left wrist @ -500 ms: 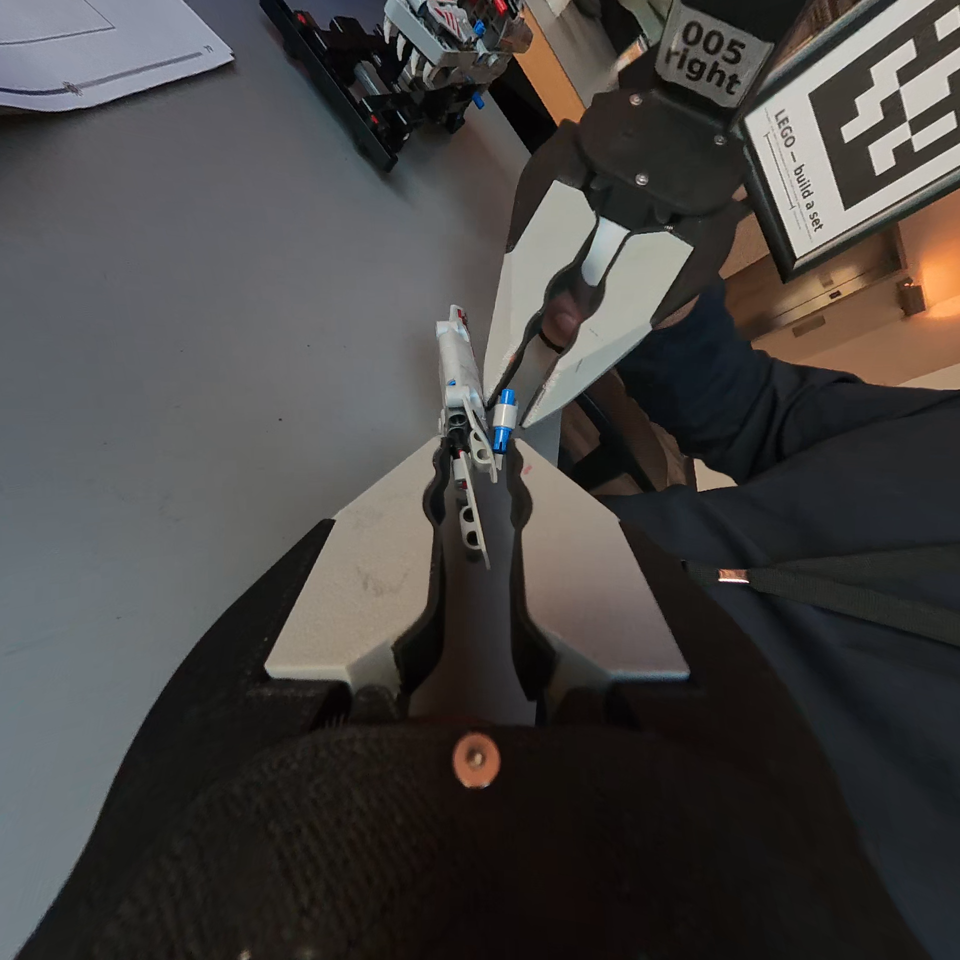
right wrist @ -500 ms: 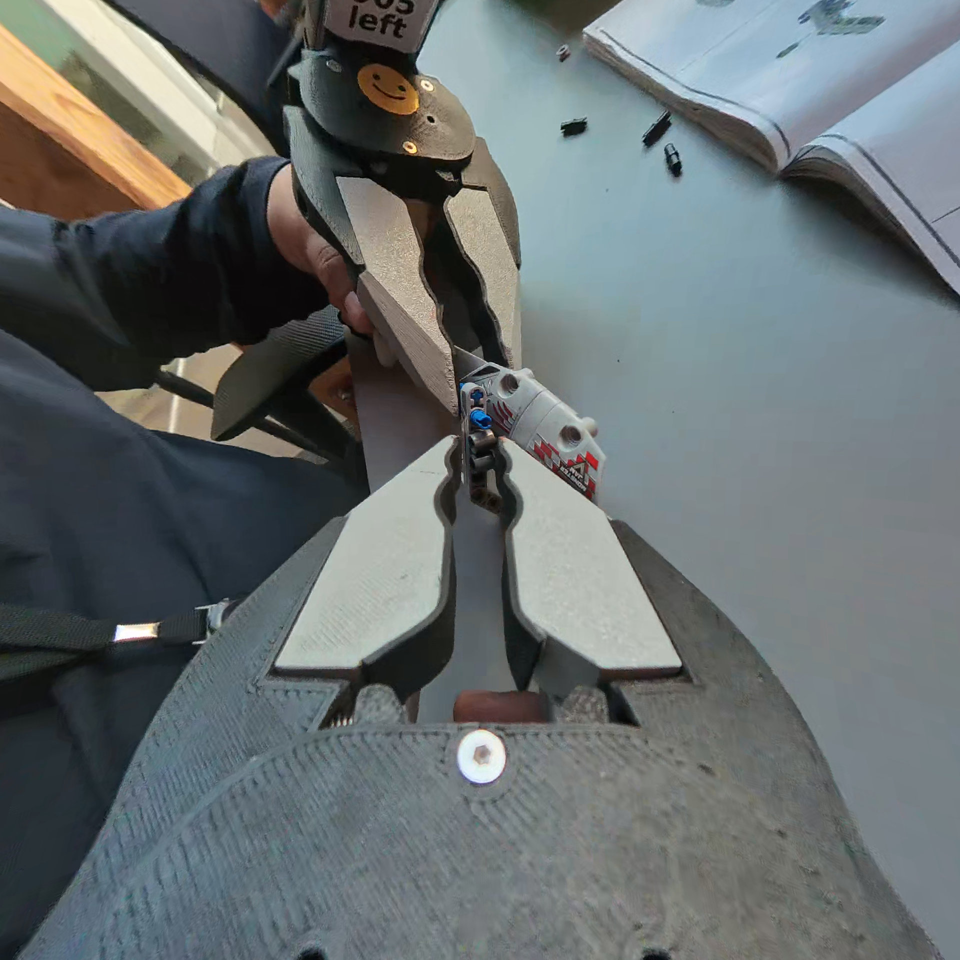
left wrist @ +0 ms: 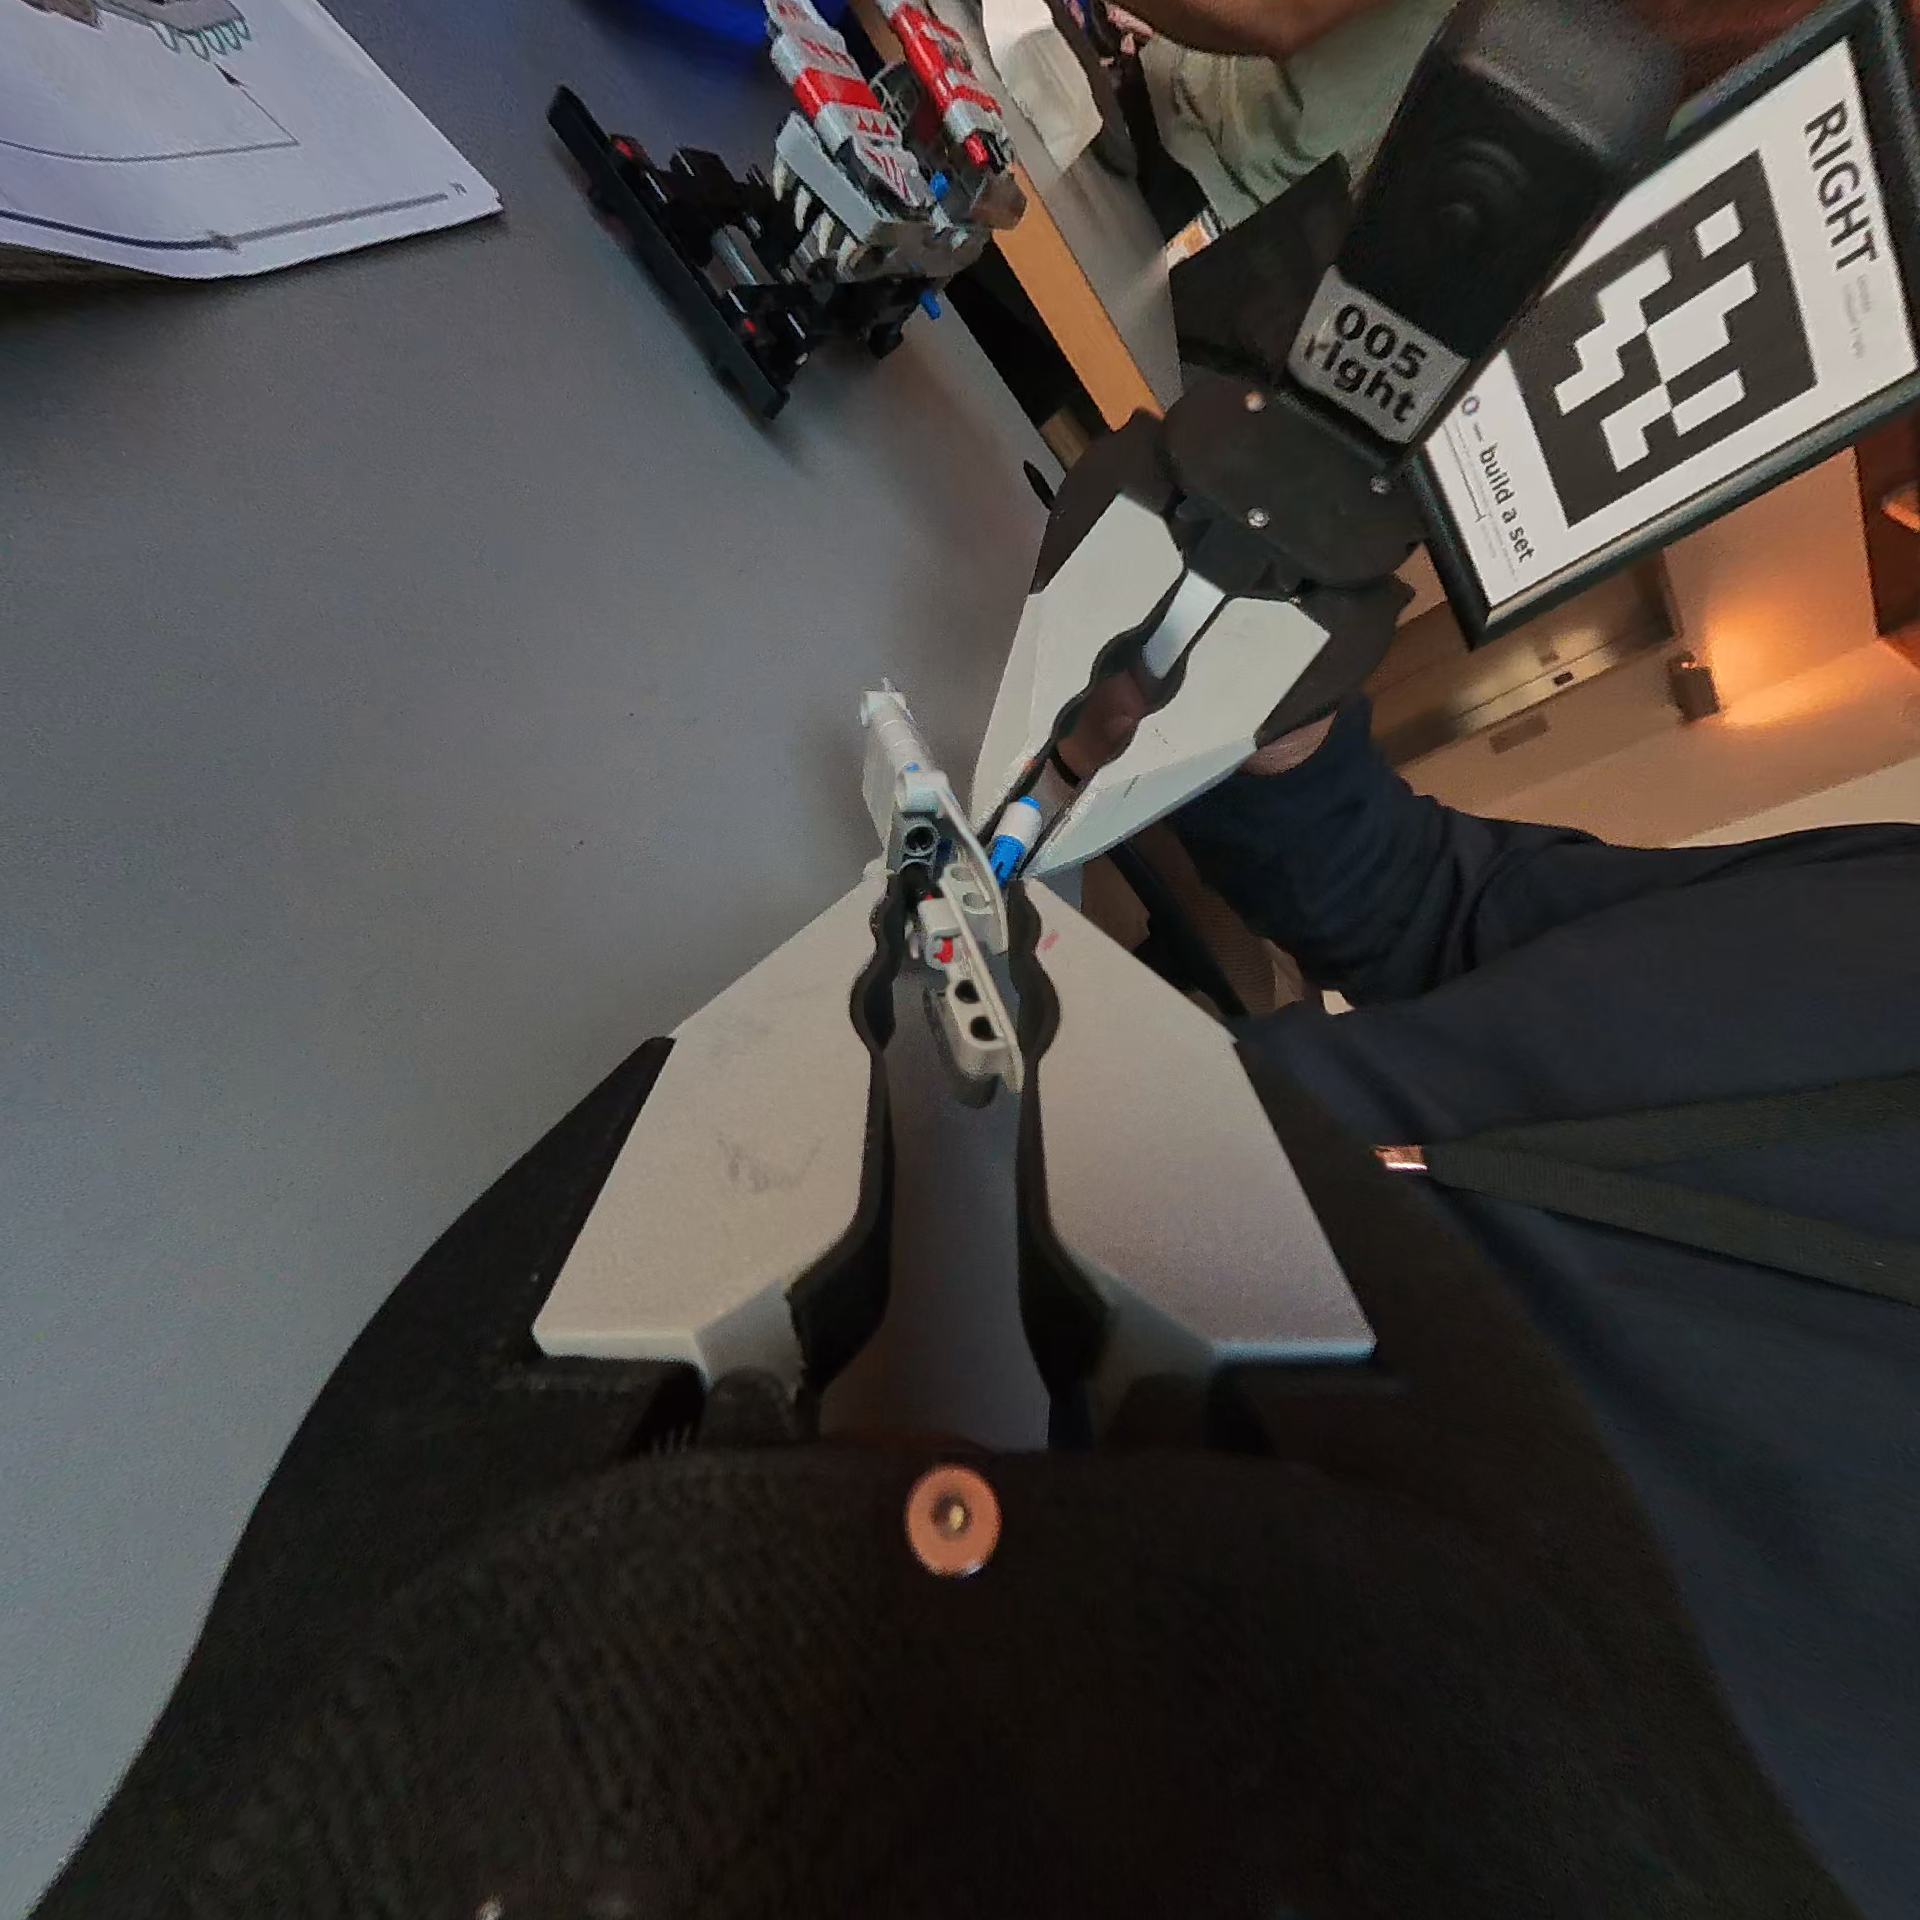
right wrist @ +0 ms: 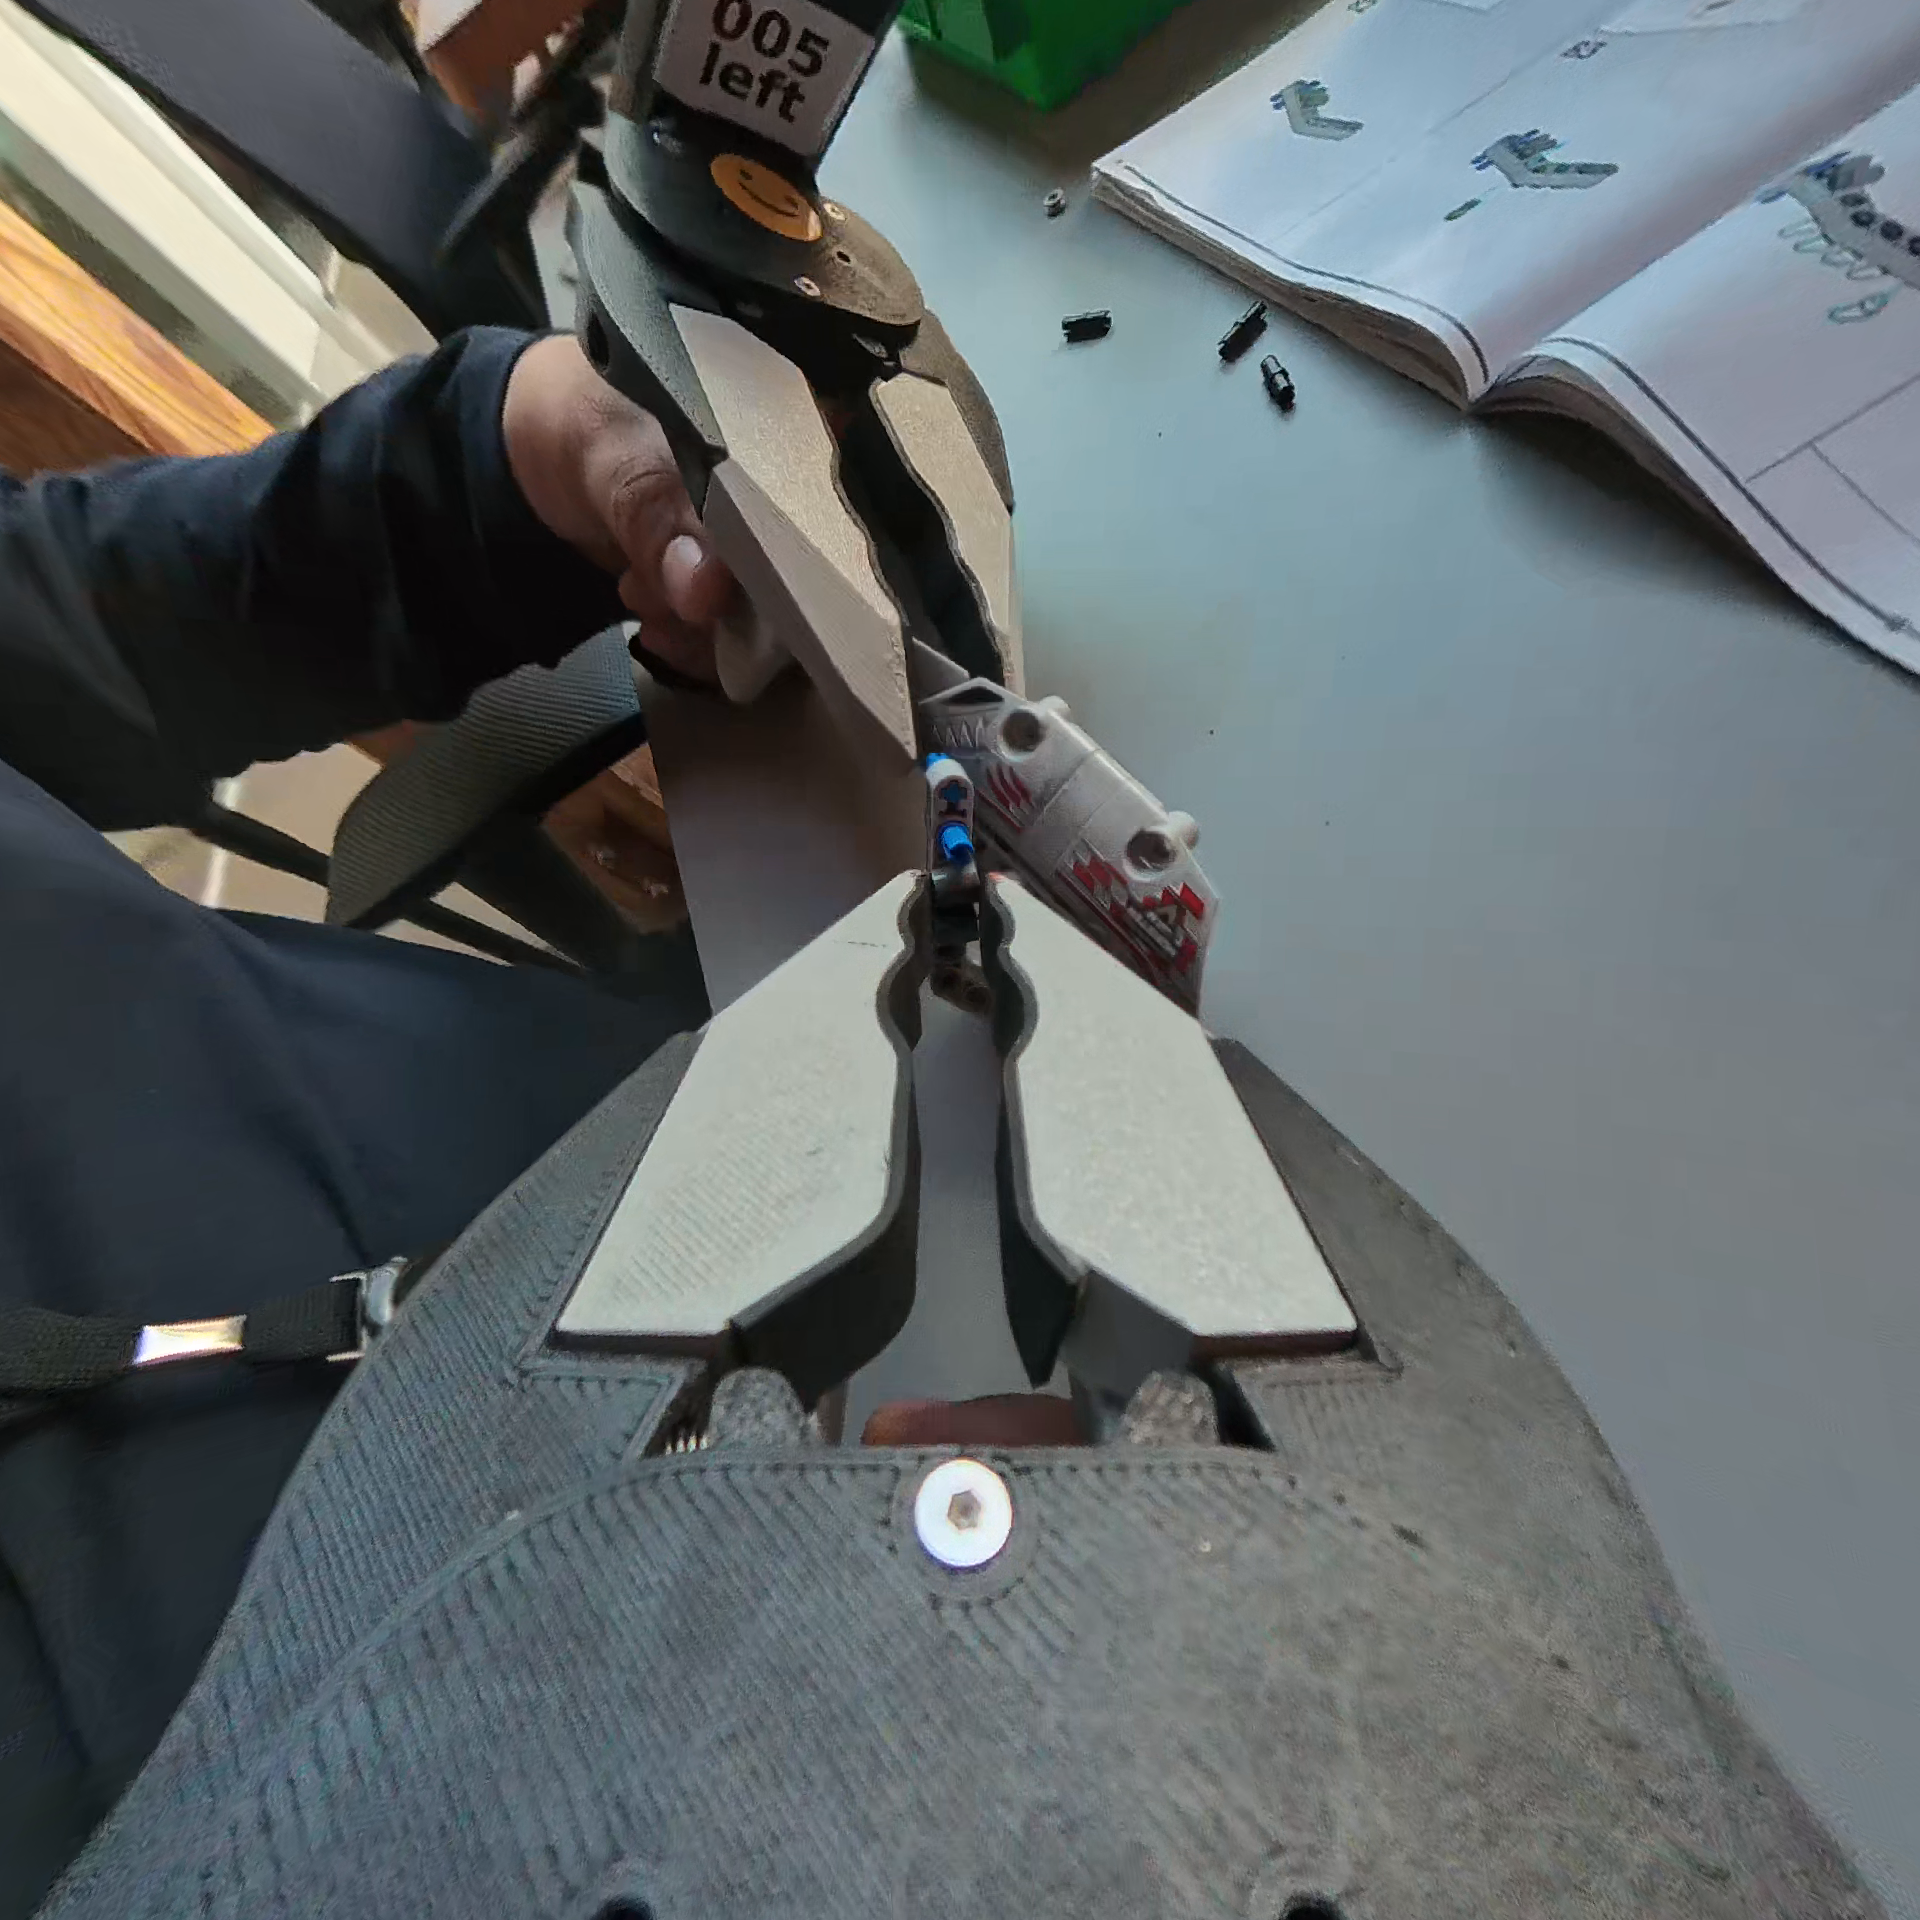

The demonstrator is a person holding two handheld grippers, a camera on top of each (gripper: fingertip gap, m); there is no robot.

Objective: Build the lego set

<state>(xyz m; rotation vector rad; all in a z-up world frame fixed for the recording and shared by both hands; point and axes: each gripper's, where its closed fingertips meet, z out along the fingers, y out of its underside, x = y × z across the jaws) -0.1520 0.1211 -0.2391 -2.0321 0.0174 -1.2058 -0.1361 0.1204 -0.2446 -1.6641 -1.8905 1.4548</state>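
Observation:
My left gripper (left wrist: 951, 896) is shut on a white and grey lego sub-assembly (left wrist: 902, 774) and holds it above the grey table (left wrist: 416, 727). In the right wrist view the sub-assembly is a white panel with red markings (right wrist: 1081, 821), sticking out of the left gripper (right wrist: 940, 717). My right gripper (right wrist: 951, 899) is shut on a small piece with a blue pin and a white sleeve (right wrist: 948, 821). In the left wrist view the right gripper (left wrist: 1023, 847) holds this small piece (left wrist: 1013, 836) against the sub-assembly's side. The two grippers meet tip to tip.
An open instruction booklet (right wrist: 1558, 208) lies at the far side, also in the left wrist view (left wrist: 208, 156). Loose black pins (right wrist: 1242, 332) lie next to it. A partly built black, red and white model (left wrist: 831, 208) stands near the table edge. A green bin (right wrist: 1018, 52) stands beyond. My left and right fingertips are right by each other.
Both grippers have shifted and tilted a little together over the table. Each still holds its piece and the tips stay together.

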